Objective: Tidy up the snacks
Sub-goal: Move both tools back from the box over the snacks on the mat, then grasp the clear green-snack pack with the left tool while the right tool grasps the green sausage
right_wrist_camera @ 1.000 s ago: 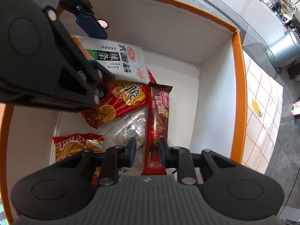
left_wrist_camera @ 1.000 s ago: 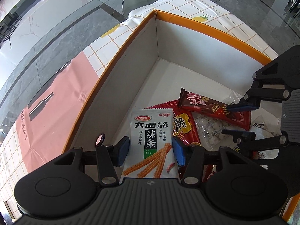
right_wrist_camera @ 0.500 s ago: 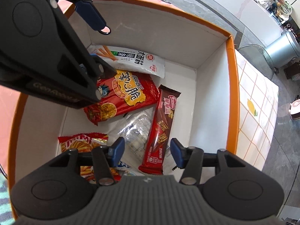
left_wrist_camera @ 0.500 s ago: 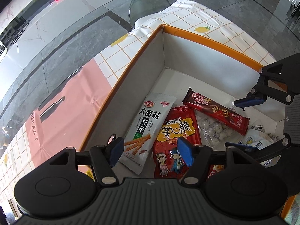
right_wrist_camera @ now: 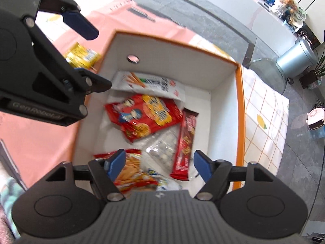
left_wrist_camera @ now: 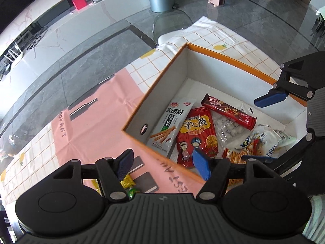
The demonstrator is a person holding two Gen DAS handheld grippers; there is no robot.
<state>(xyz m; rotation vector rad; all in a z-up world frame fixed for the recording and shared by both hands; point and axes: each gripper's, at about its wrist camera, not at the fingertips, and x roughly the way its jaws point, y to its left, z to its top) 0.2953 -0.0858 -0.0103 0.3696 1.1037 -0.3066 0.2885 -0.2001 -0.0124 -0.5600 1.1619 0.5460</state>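
An orange-rimmed white box (left_wrist_camera: 158, 81) (right_wrist_camera: 240, 109) holds several snacks: a white spicy-strip packet (left_wrist_camera: 172, 126) (right_wrist_camera: 150, 83) by the wall, a red crisp bag (left_wrist_camera: 196, 134) (right_wrist_camera: 146, 118), a dark red bar (left_wrist_camera: 229, 111) (right_wrist_camera: 185, 142), a clear candy bag (left_wrist_camera: 227, 130) (right_wrist_camera: 162, 148) and a fries bag (right_wrist_camera: 132, 170). My left gripper (left_wrist_camera: 162, 165) is open and empty, above the box's near corner. My right gripper (right_wrist_camera: 158, 165) is open and empty, above the box.
The box stands on a pink and white checked cloth (left_wrist_camera: 91, 109). A yellow packet (right_wrist_camera: 82, 56) (left_wrist_camera: 127, 182) and two dark grey blocks (left_wrist_camera: 145, 182) lie on the cloth outside the box. Glass table edge and grey floor lie beyond.
The left gripper let go of the white spicy-strip packet, the right let go of the dark red bar. Both opened and drew back up out of the box.
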